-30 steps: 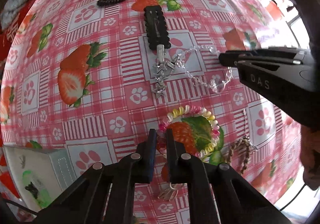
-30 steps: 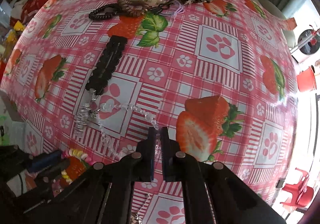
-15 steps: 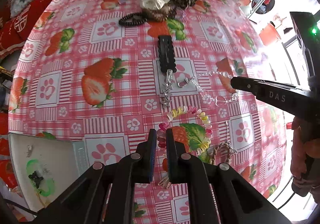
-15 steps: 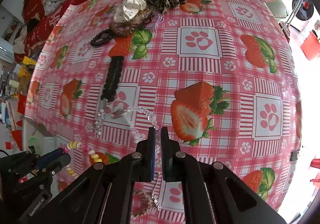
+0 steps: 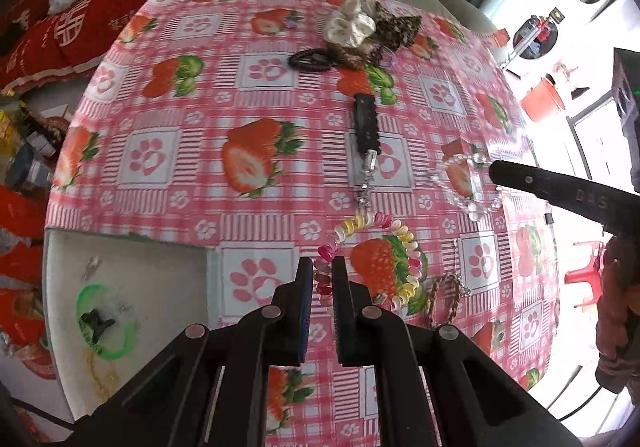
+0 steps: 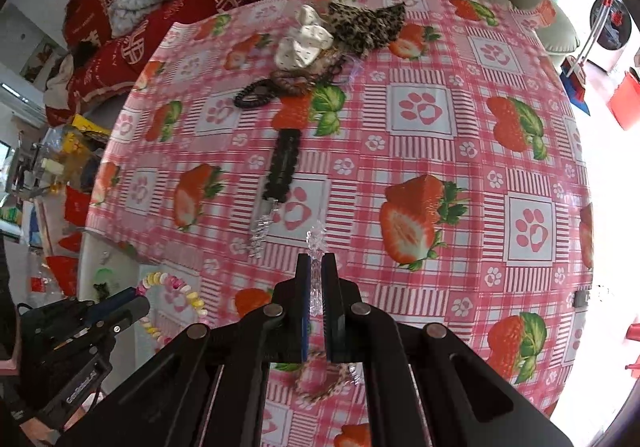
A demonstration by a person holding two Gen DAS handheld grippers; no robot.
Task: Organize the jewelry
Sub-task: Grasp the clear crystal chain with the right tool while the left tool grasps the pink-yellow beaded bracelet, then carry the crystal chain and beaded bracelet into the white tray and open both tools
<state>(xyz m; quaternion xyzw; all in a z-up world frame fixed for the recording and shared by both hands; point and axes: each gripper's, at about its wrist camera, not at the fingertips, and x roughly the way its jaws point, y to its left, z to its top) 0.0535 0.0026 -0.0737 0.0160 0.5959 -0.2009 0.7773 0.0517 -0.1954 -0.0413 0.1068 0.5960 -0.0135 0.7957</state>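
Note:
My left gripper point(image 5: 322, 267) is shut on one side of a pastel coil bracelet point(image 5: 400, 237), which hangs above the strawberry tablecloth point(image 5: 192, 151). In the right wrist view that gripper point(image 6: 138, 301) and its bracelet point(image 6: 176, 287) show at the lower left. My right gripper point(image 6: 316, 262) is shut on a clear crystal bead bracelet point(image 6: 316, 241). From the left wrist view its tip point(image 5: 495, 171) comes in from the right with the crystal loop point(image 5: 466, 187) dangling off it. Both grippers point steeply down.
A black hair clip with a silver charm point(image 5: 366, 123) lies mid-table. Scrunchies and hair ties point(image 5: 352, 29) are piled at the far edge. A braided brown bracelet point(image 5: 442, 293) lies near the front. A bare white tabletop corner point(image 5: 132, 271) at the left holds a green ring point(image 5: 104, 323).
Both grippers have risen away from the table, each lifting its bracelet. The crystal bracelet has come off the cloth and away from the silver charm.

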